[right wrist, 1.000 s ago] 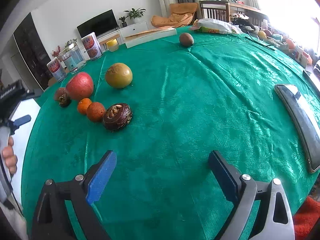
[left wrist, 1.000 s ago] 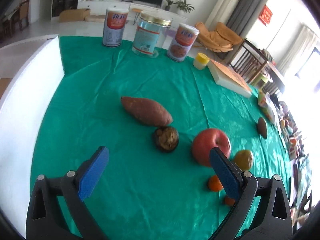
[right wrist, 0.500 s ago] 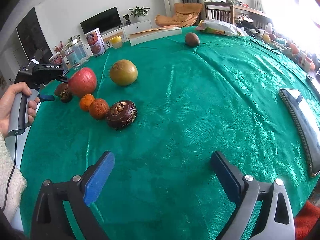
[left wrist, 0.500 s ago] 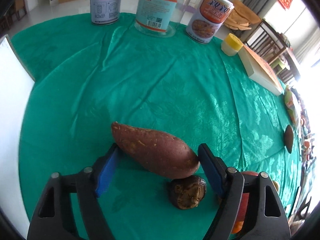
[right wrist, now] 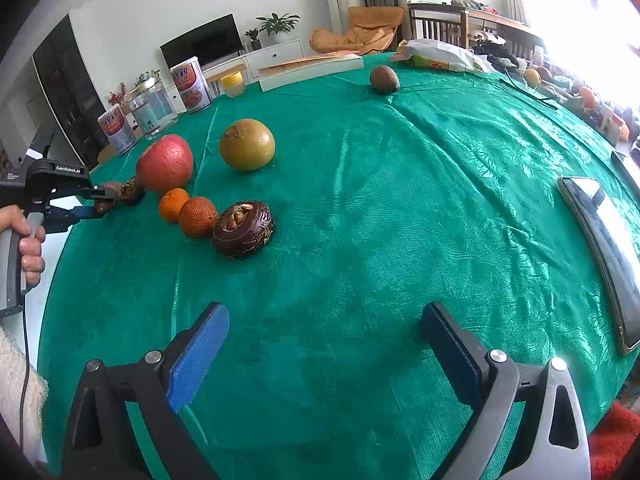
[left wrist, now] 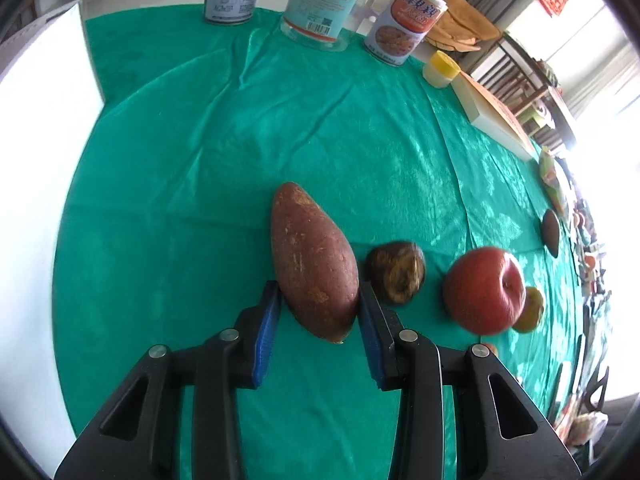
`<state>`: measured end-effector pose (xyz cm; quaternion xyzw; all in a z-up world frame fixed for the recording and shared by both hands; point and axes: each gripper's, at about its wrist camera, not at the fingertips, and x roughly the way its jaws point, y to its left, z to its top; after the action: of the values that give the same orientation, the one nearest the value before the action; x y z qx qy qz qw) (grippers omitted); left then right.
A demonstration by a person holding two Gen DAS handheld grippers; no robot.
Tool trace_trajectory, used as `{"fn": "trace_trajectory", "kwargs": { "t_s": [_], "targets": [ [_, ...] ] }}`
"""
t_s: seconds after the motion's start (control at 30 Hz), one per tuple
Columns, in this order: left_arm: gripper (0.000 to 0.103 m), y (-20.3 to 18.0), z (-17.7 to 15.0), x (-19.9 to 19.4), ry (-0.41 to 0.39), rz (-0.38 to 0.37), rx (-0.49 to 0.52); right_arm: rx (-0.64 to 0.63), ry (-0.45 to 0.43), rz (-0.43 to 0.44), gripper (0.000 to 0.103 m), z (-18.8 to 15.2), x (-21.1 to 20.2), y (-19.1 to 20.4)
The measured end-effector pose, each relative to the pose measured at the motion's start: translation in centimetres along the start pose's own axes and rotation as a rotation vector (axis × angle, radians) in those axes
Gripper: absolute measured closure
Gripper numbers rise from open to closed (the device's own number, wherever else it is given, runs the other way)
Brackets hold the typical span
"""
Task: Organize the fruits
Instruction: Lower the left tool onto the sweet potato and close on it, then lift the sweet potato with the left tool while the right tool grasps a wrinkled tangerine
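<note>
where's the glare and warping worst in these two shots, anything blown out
Left wrist view: the window side at the right edge is blown out white, the tablecloth shows sheen on its creases, and fisheye bends the white board. Right wrist view: the top right corner is overexposed, glare streaks the phone, and the table rim curves strongly.

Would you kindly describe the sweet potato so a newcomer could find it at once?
On the green tablecloth, look at the row of fruit by the red apple. At its end, beside a small dark fruit, lies the sweet potato: long, tapered and reddish-brown, unlike its round neighbours.
</note>
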<state>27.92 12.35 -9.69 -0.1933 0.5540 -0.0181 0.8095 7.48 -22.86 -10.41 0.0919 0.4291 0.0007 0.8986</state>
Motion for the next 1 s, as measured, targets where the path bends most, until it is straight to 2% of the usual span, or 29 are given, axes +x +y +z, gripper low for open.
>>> {"fn": "trace_trajectory", "kwargs": {
  "t_s": [0.2, 0.3, 0.37, 0.43, 0.5, 0.63, 0.87, 0.9, 1.0],
  "targets": [
    [0.064, -2.0, -7.0, -1.8, 0.134, -0.009, 0.186, 0.003, 0.0, 0.002, 0.006, -0.1, -0.1, 0.0],
    [0.063, -3.6, -9.7, -2.5, 0.183, 0.04, 0.306, 0.013, -0.002, 0.009, 0.006, -0.2, -0.2, -0.2],
    [0.06, -4.1, -10.5, -3.2, 0.168, 0.095, 0.342, 0.023, -0.004, 0.014, 0.006, -0.2, -0.2, -0.4],
    [0.036, -4.3, -10.9, -4.0, 0.134, 0.157, 0.355, 0.036, -0.007, 0.023, 0.006, -0.2, -0.3, -0.6],
    [0.025, -4.7, -11.2, -4.6, 0.086, 0.197, 0.37, 0.044, -0.008, 0.023, 0.006, -0.2, -0.4, -0.8],
    [0.02, -5.6, -11.0, -4.2, 0.055, 0.157, 0.376, 0.056, -0.011, 0.032, 0.006, -0.2, -0.5, -1.0],
    [0.02, -7.1, -10.8, -1.4, 0.003, 0.238, 0.414, 0.111, -0.024, 0.075, 0.006, -0.2, -0.9, -2.0],
    [0.022, -7.0, -10.9, -1.2, 0.006, 0.235, 0.413, 0.124, -0.028, 0.085, 0.006, -0.2, -0.9, -2.2],
    [0.04, -6.9, -11.5, -0.9, 0.007, 0.21, 0.412, 0.154, -0.053, 0.132, 0.006, 0.1, -1.6, -2.7]
  ]
}}
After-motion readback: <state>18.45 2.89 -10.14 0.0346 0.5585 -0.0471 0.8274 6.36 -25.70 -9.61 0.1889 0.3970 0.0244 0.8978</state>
